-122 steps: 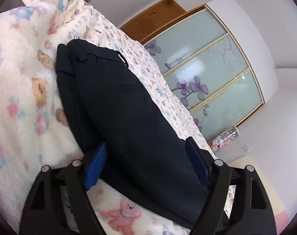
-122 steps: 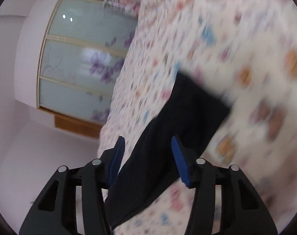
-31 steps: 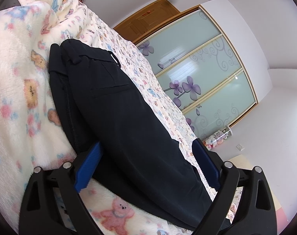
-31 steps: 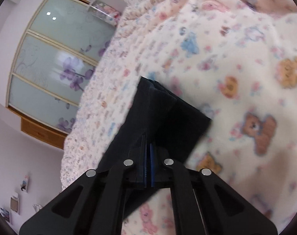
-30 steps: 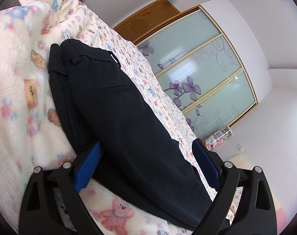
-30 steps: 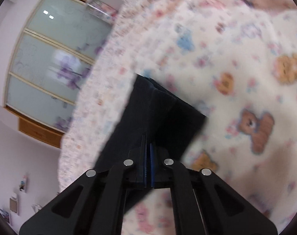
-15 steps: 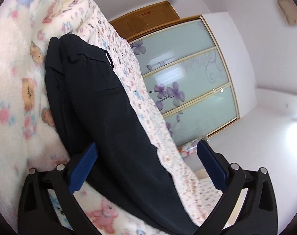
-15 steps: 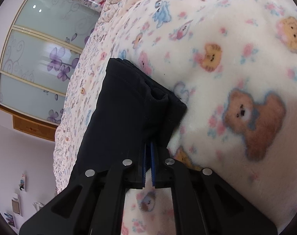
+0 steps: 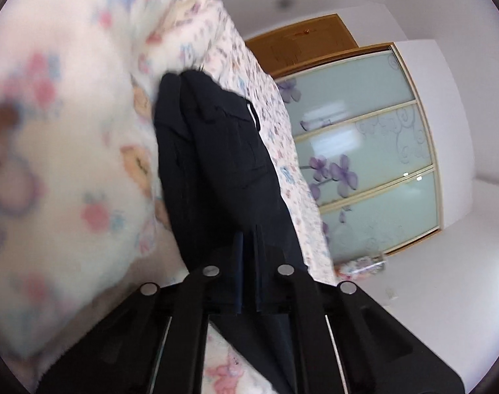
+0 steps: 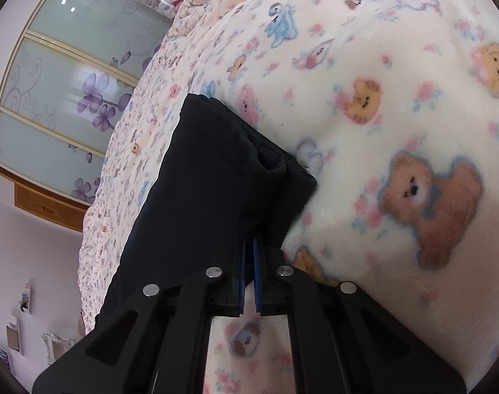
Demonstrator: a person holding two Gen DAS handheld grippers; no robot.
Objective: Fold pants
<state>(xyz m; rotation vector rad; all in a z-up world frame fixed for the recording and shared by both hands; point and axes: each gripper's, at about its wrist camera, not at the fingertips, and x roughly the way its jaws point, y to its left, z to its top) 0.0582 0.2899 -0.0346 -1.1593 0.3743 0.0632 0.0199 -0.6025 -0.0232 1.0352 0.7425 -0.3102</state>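
The dark pants (image 9: 216,170) lie lengthwise on the teddy-bear blanket (image 10: 397,105), their long axis running alongside the glass wardrobe doors (image 9: 364,151), waistband at the far end in the left wrist view and the leg hems at the far end in the right wrist view. The left gripper (image 9: 248,246) points slightly downward over the fabric, its jaws pressed together on a fold of the pants; half a second ago they stood wide apart, straddling the cloth. The right gripper (image 10: 248,256) tilts more steeply down, its blue pads (image 10: 256,262) nearly together, pinching the pants near the hems, as they did a second earlier.
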